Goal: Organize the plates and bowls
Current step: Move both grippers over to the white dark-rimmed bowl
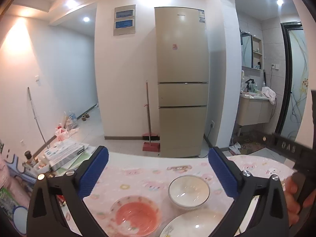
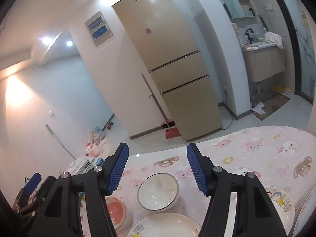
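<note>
While you hold both tools above the table [image 2: 256,148] with its pink cartoon cloth, the left gripper [image 1: 158,169] and the right gripper [image 2: 158,165] each stand with blue pads wide apart and nothing between them. You have two bowls in view: a white bowl [image 2: 158,191] with a dark rim near the middle of the table, and just to its left a clear pink-bottomed bowl [image 1: 136,214] with small fruit prints. Plates number two for certain: a white plate [image 2: 165,225] at the near edge, cut off by the frame, and a cartoon plate [image 2: 280,199] toward the right edge, half hidden behind your right tool's finger. A further rim shows at the far right (too cropped to tell what it is). Boxes and bottles [image 1: 59,154] crowd the table's left edge, blurred. Behind stands one beige fridge [image 1: 182,79] with a red dustpan [image 1: 151,146] beside it.
</note>
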Tool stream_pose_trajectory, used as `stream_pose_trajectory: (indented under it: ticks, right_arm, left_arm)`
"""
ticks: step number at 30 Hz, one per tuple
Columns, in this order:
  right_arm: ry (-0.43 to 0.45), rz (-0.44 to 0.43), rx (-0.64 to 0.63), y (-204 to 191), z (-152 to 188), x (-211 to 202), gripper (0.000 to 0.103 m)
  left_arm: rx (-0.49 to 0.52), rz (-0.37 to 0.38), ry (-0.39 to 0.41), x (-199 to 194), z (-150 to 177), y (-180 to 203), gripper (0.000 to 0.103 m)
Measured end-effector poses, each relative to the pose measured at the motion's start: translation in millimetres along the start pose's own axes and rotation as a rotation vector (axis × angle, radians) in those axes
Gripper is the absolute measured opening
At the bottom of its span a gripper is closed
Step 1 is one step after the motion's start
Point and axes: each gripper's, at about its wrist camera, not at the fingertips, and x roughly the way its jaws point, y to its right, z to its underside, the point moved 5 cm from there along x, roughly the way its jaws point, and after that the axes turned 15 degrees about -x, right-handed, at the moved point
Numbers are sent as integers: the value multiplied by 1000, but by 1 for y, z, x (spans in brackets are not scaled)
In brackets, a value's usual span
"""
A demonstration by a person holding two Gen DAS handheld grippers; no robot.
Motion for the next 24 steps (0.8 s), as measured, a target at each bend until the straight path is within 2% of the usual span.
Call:
stream_pose_trajectory:
  ticks: [3, 7, 10, 13, 15, 19, 22, 24]
  right_arm:
    - [-12, 65, 4, 17, 2, 5, 64]
    - [-95, 49, 70, 35, 16, 31, 64]
    - [-162, 26, 93, 38, 30, 53, 64]
    - [-234, 7, 104, 35, 50, 79, 64]
    - [-278, -15, 105, 30, 61, 94, 64]
    - [-370, -53, 95, 17, 88, 125, 63]
    - [-429, -58, 77, 7, 104, 141, 50]
    - [-464, -84, 89, 3, 115, 148, 48]
  left_arm:
    - [-4, 17, -40, 24, -3, 11, 101]
    - [-56, 61, -178, 68, 4, 18, 101]
    - [-78, 54, -285, 100, 29, 12, 100]
    - [-91, 42, -376, 130, 63, 7, 92]
    - [-112, 15, -436, 148, 80, 3, 82]
    - [-119, -4, -516, 168, 106, -1, 76]
    - [-140, -23, -554, 176, 116, -9, 67]
    - [-180, -12, -602, 182, 123, -11, 58]
